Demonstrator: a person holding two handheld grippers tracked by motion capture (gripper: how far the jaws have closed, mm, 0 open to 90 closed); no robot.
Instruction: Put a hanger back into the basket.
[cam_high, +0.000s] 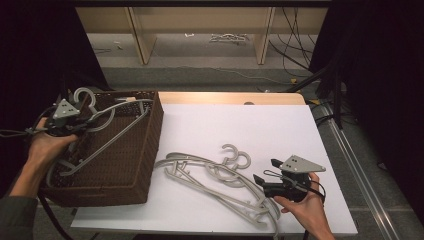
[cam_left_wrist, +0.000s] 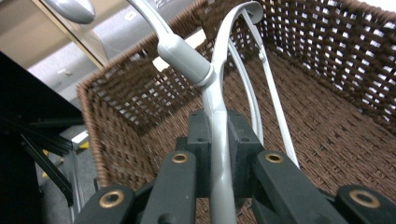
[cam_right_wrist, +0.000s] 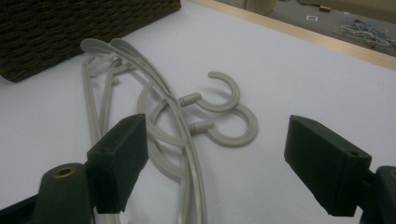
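Observation:
A grey plastic hanger (cam_high: 107, 131) lies tilted inside the brown wicker basket (cam_high: 145, 170), its hook (cam_high: 86, 95) rising over the basket's left rim. My left gripper (cam_high: 75, 121) is shut on this hanger just below the hook's neck; in the left gripper view the hanger's arm (cam_left_wrist: 219, 154) runs up between the pads. Two more grey hangers (cam_high: 220, 180) lie overlapped on the white table (cam_high: 240, 125), hooks (cam_right_wrist: 224, 109) side by side. My right gripper (cam_high: 266, 171) is open, low over the table just right of them, with nothing between its fingers (cam_right_wrist: 119, 158).
The basket takes up the table's left side. The wooden table edge (cam_high: 230, 97) runs along the back, with shelving legs and cables on the floor beyond. Black curtains flank both sides. White table surface is free behind and right of the loose hangers.

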